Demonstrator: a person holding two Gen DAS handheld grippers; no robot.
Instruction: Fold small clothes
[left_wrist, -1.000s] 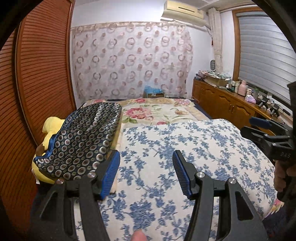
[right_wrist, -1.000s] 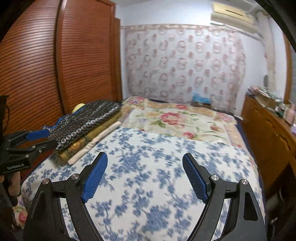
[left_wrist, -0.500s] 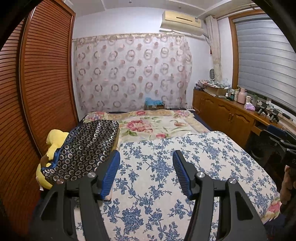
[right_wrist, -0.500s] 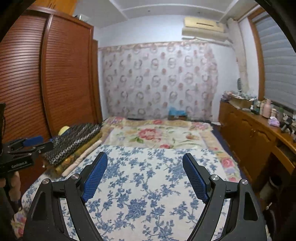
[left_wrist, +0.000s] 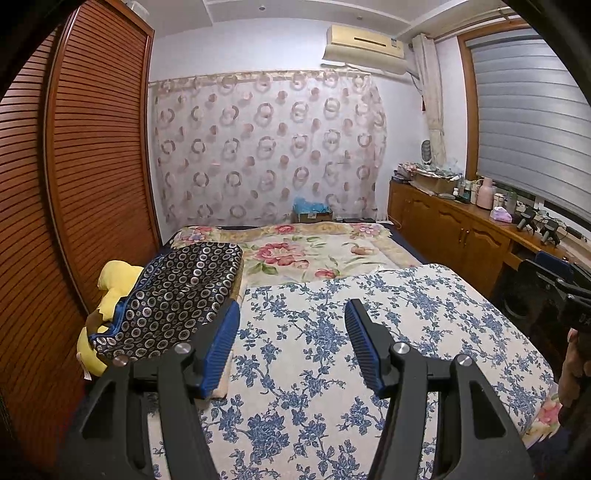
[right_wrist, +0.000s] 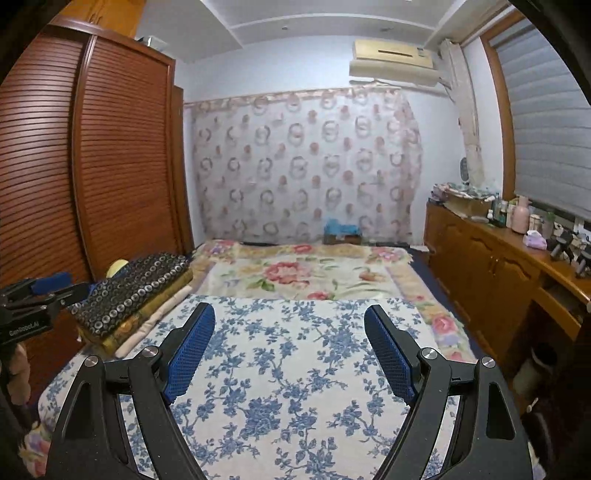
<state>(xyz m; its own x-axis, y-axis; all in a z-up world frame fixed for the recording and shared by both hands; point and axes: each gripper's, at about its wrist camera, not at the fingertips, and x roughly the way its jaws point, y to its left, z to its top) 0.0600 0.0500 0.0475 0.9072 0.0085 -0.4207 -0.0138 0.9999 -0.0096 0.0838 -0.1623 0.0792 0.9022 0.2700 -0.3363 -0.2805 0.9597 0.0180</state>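
My left gripper (left_wrist: 291, 314) is open and empty, held above a white cloth with blue flowers (left_wrist: 332, 350) spread flat on the bed. My right gripper (right_wrist: 290, 321) is open and empty above the same blue-flowered cloth (right_wrist: 288, 369). The left gripper also shows at the left edge of the right wrist view (right_wrist: 40, 291), and the right gripper at the right edge of the left wrist view (left_wrist: 554, 277). No small garment is visible in either view.
A folded dark pillow with ring pattern (left_wrist: 173, 295) lies on the bed's left side over a yellow plush toy (left_wrist: 114, 284). A floral blanket (left_wrist: 314, 251) covers the far bed. Wooden wardrobe (left_wrist: 74, 184) stands left, a cluttered wooden cabinet (left_wrist: 461, 232) right.
Both grippers have risen and tilted up, so the views now show more of the room and ceiling. Both stay open and empty.
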